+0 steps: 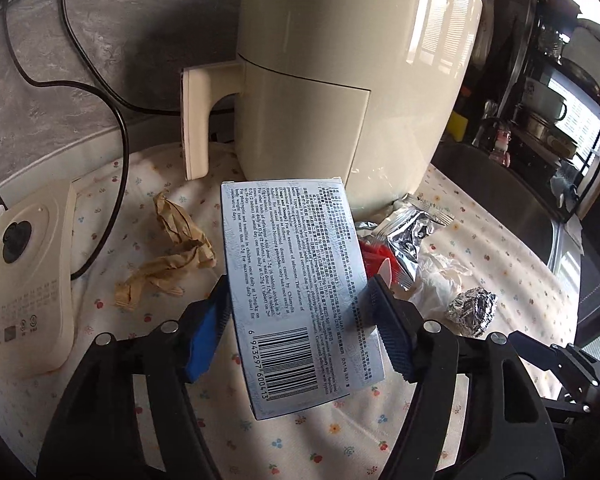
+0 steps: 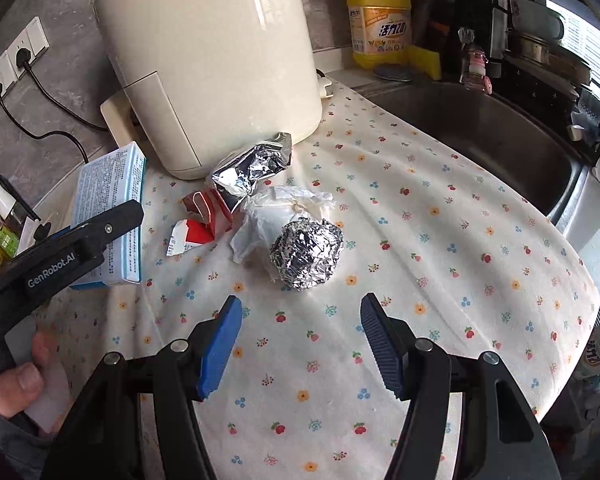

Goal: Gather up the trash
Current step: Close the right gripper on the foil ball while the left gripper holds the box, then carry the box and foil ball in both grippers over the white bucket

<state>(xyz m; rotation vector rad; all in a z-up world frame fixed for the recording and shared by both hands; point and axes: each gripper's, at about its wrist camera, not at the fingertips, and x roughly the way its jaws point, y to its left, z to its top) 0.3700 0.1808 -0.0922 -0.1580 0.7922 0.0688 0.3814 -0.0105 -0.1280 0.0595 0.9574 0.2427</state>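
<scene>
My left gripper (image 1: 298,298) is shut on a pale blue medicine box (image 1: 292,240) with small print and a barcode, its blue pads pressing both long sides. The right wrist view shows the box (image 2: 108,200) tilted over the floral cloth, with a black finger (image 2: 100,228) across it. My right gripper (image 2: 300,320) stands open above the cloth with nothing between its pads. Just beyond it lies a crumpled foil ball (image 2: 308,256) against a white crumpled wrapper (image 2: 272,216). A silver foil pouch (image 2: 252,168) and red-and-white scraps (image 2: 198,228) lie behind. Brown crumpled paper (image 1: 176,240) lies to the left of the box.
A tall cream appliance (image 2: 212,60) stands at the back of the floral cloth (image 2: 440,260). A steel sink (image 2: 480,132) opens to the right, a yellow detergent bottle (image 2: 380,20) behind it. A cream plug-in unit (image 1: 28,280) with a black cord sits far left.
</scene>
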